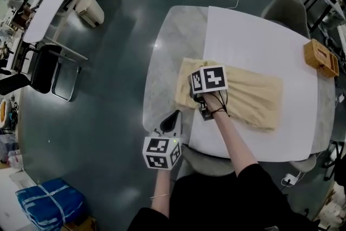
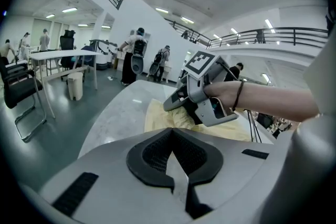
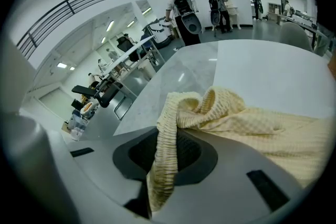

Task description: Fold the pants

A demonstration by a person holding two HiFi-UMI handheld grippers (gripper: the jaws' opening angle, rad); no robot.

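Pants [image 1: 243,96]: pale yellow with a waffle texture. We see them laid lengthwise along the near part of the white sheet [image 1: 254,35], with their left end over the bare marble of the table [image 1: 168,57].

Waistband [image 3: 164,150]: a ribbed strip at the pants' left end. It is lifted off the surface, and the cloth behind it is bunched into a raised fold.

Right gripper [image 1: 193,96]: its jaws are pinched on the waistband, which runs down between the pads. We place it above the left end of the pants, tilted downward.

Left gripper [image 1: 172,120]: its jaws are pressed together with nothing between them. We note it at the table's near left corner, apart from the pants and facing them and the right gripper.

Table: a marble top with rounded corners. The white sheet covers its right part.

Wooden box [image 1: 321,58]: it sits at the far right edge of the sheet, well apart from the pants.

Chair [image 1: 286,8]: grey, behind the far side of the table.

Background: people stand among long white tables across the hall. We cannot tell what they are doing.
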